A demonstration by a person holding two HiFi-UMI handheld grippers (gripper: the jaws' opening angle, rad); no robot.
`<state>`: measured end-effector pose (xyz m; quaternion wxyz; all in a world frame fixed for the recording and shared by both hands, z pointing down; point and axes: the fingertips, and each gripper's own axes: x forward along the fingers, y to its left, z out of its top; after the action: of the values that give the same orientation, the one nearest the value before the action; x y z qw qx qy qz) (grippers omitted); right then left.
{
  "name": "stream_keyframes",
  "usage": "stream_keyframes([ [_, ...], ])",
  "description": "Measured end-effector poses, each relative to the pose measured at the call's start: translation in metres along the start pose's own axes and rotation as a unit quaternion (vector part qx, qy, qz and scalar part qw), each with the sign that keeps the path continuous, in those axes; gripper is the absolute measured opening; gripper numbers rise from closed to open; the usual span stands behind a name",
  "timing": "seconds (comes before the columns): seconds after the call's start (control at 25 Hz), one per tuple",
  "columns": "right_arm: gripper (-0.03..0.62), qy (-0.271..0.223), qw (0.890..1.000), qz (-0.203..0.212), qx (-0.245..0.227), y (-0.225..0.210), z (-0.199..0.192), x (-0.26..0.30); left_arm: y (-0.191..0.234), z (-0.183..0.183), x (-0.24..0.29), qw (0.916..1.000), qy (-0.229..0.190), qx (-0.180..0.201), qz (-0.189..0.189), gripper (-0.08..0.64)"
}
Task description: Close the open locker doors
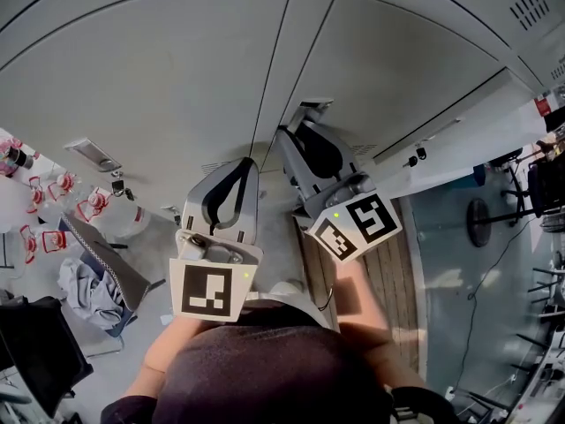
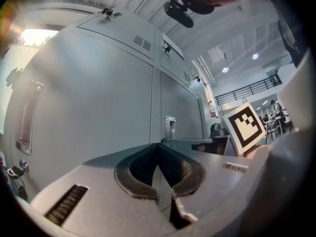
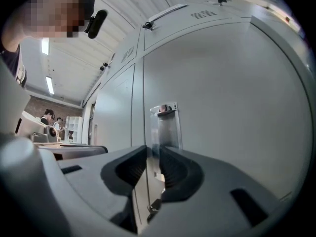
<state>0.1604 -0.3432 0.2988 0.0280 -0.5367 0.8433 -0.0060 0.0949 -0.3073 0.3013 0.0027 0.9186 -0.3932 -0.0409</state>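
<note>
The right gripper (image 3: 153, 154) clamps the handle (image 3: 165, 127) of a locker door (image 3: 227, 102) that looks nearly shut. Left of the handle, the left gripper (image 2: 158, 149) has its jaws together, empty. Another door (image 1: 459, 135), right of the handle, seems open, left to close.

Floor: pale grey surface (image 1: 150, 246) at left; strip of wooden planks (image 1: 388, 272) at centre; blue-grey area (image 1: 446, 237) at right, bearing a stand's round dark base (image 1: 479, 222) and a thin trailing cable (image 1: 482, 276). Ceiling: white, corrugated (image 3: 123, 4); two strip lights (image 3: 49, 85); two round lamps (image 2: 225, 69). Far wall: brick (image 3: 42, 107), with a white shelf unit (image 3: 74, 130) near it. Upper-level railing (image 2: 247, 89), dark.
</note>
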Motion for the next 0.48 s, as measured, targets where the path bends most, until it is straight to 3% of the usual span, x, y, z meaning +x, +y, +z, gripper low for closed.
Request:
stream_keyframes([
  [0.2,0.084,-0.003,1.000,-0.004,0.008,-0.001,0.000,0.000,-0.004,0.005,-0.012,0.9999,-0.004,0.004,0.010,0.003],
  [0.48,0.097,-0.008,0.998,-0.056,0.013,-0.002,0.007,-0.007,-0.011,0.014,-0.040,0.9992,-0.010,0.018,0.035,0.003],
])
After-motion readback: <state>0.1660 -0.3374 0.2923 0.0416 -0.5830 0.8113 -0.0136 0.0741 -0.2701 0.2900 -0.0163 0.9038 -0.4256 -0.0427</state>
